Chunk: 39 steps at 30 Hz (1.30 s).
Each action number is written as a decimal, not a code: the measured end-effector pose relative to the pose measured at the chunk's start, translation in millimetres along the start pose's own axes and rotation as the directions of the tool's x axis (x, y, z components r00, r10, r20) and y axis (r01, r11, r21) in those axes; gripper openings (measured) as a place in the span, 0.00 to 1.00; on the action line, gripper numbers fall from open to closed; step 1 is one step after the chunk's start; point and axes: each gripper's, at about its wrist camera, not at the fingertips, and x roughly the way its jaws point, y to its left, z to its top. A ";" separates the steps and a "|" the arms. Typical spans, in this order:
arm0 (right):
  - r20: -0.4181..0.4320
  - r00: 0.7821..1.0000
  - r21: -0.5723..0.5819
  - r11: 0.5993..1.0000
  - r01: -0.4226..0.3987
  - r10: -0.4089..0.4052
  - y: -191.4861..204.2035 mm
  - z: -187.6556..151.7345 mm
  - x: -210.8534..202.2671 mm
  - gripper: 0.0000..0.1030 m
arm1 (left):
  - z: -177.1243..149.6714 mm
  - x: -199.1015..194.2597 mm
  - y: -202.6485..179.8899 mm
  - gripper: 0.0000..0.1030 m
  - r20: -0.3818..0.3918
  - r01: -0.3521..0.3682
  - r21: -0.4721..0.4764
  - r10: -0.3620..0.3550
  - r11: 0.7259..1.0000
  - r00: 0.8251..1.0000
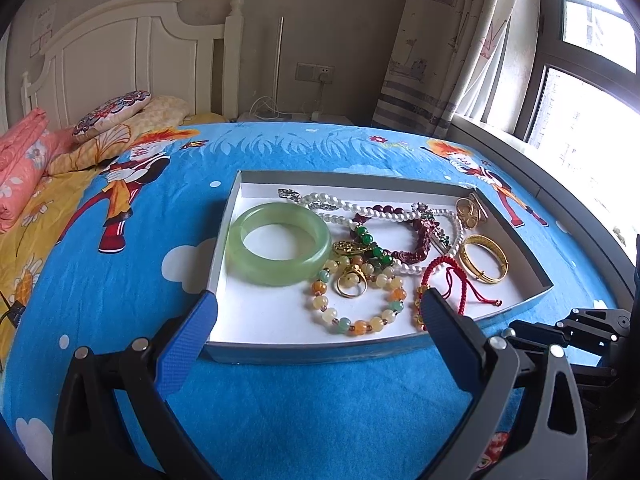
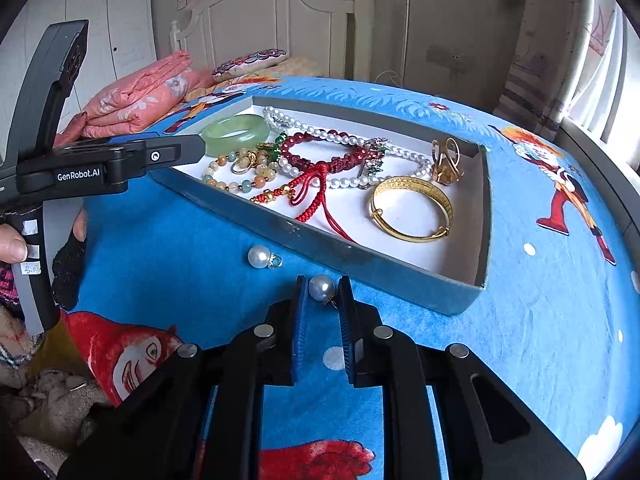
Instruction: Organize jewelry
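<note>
A shallow grey box (image 1: 304, 350) (image 2: 360, 268) with a white floor lies on the blue blanket. It holds a green jade bangle (image 1: 278, 246) (image 2: 236, 133), a pearl necklace (image 1: 344, 204) (image 2: 404, 154), bead bracelets, a red cord bracelet (image 2: 316, 188), a gold bangle (image 1: 482, 258) (image 2: 412, 210) and gold rings (image 2: 446, 162). My left gripper (image 1: 320, 312) is open at the box's near wall, empty. My right gripper (image 2: 323, 292) is shut on a pearl earring (image 2: 321, 287) on the blanket in front of the box. A second pearl earring (image 2: 259, 257) lies just to its left.
The blue cartoon blanket (image 1: 120, 280) covers the bed. Folded pink bedding (image 2: 140, 96) and pillows (image 1: 112, 114) lie by the white headboard. A window and curtain are on the right. The left gripper's body (image 2: 100, 164) crosses the right wrist view.
</note>
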 end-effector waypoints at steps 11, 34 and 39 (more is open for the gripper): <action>0.042 0.999 0.065 0.998 0.022 -0.025 -30.2 -19.6 -15.7 0.16 | -20.1 -16.1 -52.0 0.97 -0.020 0.008 0.157 -0.005 0.988 1.000; 0.080 0.997 0.073 0.997 0.002 -0.008 -35.3 -27.1 -19.5 0.16 | -40.4 10.8 -125.1 0.39 -0.155 0.072 0.347 -0.019 0.935 0.988; 0.082 0.997 0.075 0.997 -0.003 -0.003 -36.1 -27.5 -19.5 0.16 | -34.5 20.3 -123.9 0.38 -0.181 0.069 0.298 -0.015 0.952 0.983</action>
